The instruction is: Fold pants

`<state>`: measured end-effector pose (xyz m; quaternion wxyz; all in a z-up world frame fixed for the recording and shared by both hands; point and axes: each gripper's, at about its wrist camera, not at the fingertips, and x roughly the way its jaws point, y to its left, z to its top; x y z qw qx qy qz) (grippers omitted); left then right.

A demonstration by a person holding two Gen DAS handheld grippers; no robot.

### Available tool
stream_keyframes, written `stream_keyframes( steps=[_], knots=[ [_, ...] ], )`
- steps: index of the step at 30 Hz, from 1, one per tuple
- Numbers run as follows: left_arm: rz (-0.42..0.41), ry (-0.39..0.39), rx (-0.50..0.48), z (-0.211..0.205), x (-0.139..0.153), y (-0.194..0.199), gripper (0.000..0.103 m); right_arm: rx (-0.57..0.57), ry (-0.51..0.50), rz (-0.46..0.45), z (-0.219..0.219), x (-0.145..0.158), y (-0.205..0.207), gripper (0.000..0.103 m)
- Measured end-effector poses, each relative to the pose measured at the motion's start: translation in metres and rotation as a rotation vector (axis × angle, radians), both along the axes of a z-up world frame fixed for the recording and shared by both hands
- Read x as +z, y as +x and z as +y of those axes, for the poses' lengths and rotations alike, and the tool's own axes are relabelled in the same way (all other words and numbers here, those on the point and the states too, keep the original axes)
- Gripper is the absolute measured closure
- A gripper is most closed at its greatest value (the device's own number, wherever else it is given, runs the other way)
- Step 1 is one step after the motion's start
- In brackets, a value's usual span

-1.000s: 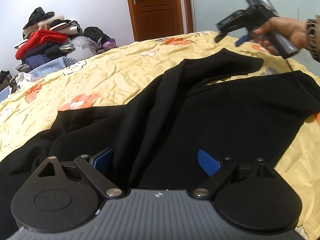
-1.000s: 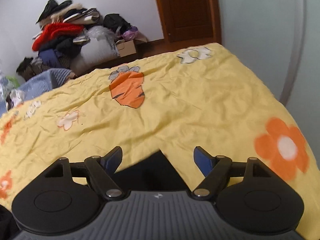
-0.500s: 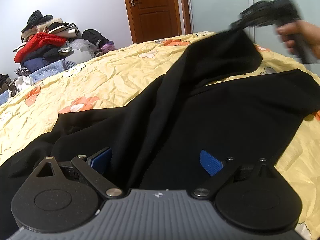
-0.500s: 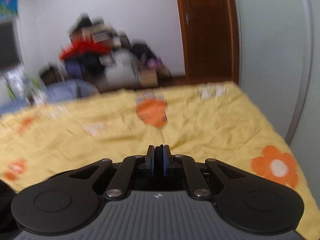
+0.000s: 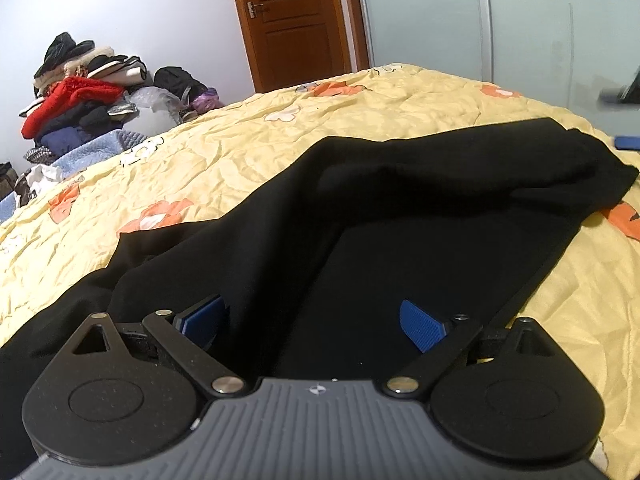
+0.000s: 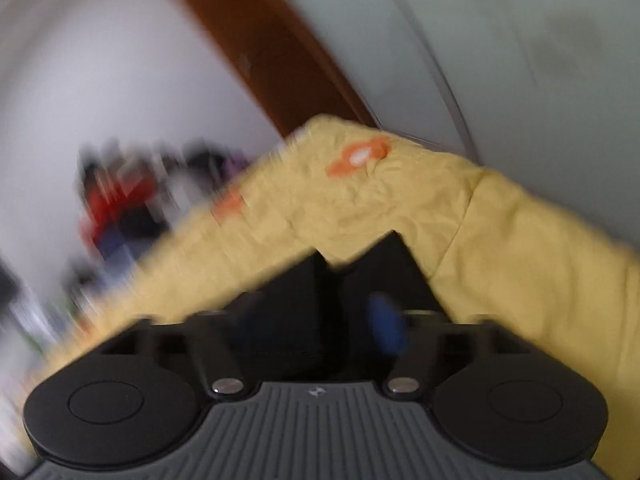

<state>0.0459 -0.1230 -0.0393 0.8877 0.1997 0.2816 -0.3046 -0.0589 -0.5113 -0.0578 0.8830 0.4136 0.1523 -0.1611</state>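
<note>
Black pants (image 5: 400, 216) lie spread on the yellow flowered bedspread (image 5: 224, 152), one leg folded across towards the right over the other. My left gripper (image 5: 312, 320) is open, its blue pads on either side of a fold of the black cloth near the waist end. In the right wrist view the image is blurred by motion; my right gripper (image 6: 316, 320) is open over the two leg ends of the pants (image 6: 376, 264) near the bed's edge. A blue pad of the right gripper shows at the far right of the left wrist view (image 5: 628, 142).
A heap of clothes (image 5: 80, 92) lies on the floor by the white wall at the back left. A brown wooden door (image 5: 292, 20) stands behind the bed, with a pale sliding wardrobe door (image 5: 480, 20) to its right.
My right gripper, shut on the leg end half a second ago, has carried it to the right, laid it down and opened. The leg now lies flatter. My left gripper stayed put.
</note>
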Motion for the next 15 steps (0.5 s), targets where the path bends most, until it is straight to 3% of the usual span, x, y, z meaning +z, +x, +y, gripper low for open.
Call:
stream_keyframes(
  steps=[3, 6, 9, 15],
  knots=[
    [0.012, -0.017, 0.015, 0.003, 0.004, -0.001, 0.007, -0.025, 0.19, -0.157, 0.0, -0.009, -0.007, 0.01],
    [0.016, -0.027, 0.021, 0.005, 0.007, -0.003, 0.007, -0.08, 0.324, -0.096, 0.007, -0.021, 0.0, 0.01],
    [0.007, -0.02, 0.015, 0.006, 0.007, -0.007, 0.007, -0.056, 0.423, -0.121, 0.021, -0.036, 0.006, 0.01],
    [-0.008, -0.014, -0.002, 0.006, 0.009, -0.011, 0.007, -0.108, 0.369, -0.101, 0.02, -0.041, 0.041, 0.012]
  ],
)
